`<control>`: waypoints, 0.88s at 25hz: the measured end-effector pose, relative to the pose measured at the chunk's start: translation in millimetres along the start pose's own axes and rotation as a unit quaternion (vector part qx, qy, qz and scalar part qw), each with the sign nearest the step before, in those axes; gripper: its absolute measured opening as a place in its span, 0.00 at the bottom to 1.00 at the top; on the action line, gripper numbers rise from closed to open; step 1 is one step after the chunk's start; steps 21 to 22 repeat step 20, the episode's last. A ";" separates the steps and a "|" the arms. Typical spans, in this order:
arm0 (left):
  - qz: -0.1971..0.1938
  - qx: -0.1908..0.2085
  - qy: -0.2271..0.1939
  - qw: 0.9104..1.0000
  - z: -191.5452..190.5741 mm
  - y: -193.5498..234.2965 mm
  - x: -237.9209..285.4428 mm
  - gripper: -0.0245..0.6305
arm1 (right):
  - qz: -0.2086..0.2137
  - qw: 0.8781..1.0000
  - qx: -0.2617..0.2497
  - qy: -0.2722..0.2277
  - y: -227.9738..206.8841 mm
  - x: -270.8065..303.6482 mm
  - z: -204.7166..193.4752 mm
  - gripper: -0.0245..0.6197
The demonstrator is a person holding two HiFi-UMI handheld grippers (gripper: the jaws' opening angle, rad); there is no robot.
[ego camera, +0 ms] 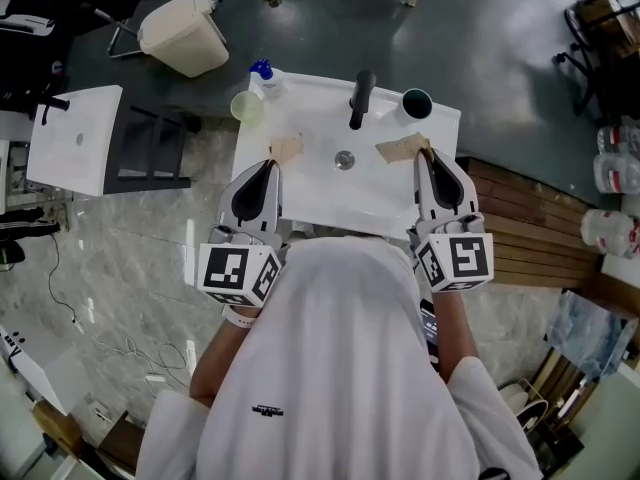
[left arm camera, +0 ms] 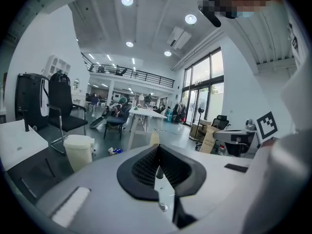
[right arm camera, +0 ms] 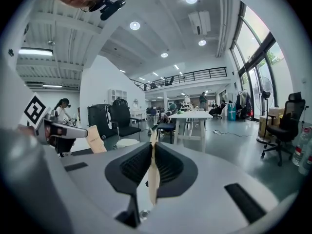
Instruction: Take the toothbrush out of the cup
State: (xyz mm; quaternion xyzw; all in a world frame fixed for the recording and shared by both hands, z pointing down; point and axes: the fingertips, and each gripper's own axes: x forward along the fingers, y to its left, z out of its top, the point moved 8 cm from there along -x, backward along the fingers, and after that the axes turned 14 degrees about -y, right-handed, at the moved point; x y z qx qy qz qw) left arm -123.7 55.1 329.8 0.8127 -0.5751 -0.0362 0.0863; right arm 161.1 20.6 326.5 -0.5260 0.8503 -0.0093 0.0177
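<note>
Both claws sit low over the white sink (ego camera: 300, 196), and neither is free for the job. The left claw (ego camera: 271, 165) is pinched right down on a tan card piece (ego camera: 286, 148) at its tips. The right claw (ego camera: 426, 152) is closed thin on a second card piece (ego camera: 398, 148), which runs edge-on between its pads.

Now, the toothbrush: no handle can be made out in any view. Taking the drain (ego camera: 344, 159) as the dial's centre, the faucet (ego camera: 360, 98) stands at 12. A dark cup (ego camera: 405, 97) is at about 1 o'clock, and a pale green cup (ego camera: 247, 106) at 10 o'clock, with a blue-capped bottle (ego camera: 264, 72) just behind it. The dark cup's mouth reads as plain shadow from above and the green one is too small to read, so which one houses the brush cannot be told. Its long axis and heading are equally unknown; a brush standing upright would look very short from this steep angle.

As for handling, it should be light, stiff and slim, with a smooth plastic shaft that may twist in the pads. The best hold is probably mid-handle, just above the rim, clear of the bristles, then a lift along its own length. The cup itself looks light enough to tip if the brush drags.
</note>
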 end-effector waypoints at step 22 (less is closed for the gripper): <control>0.000 -0.004 0.004 1.000 1.7 -3.4 8.2 0.05 | 0.002 1.000 0.007 0.007 -7.5 4.7 -4.2 0.07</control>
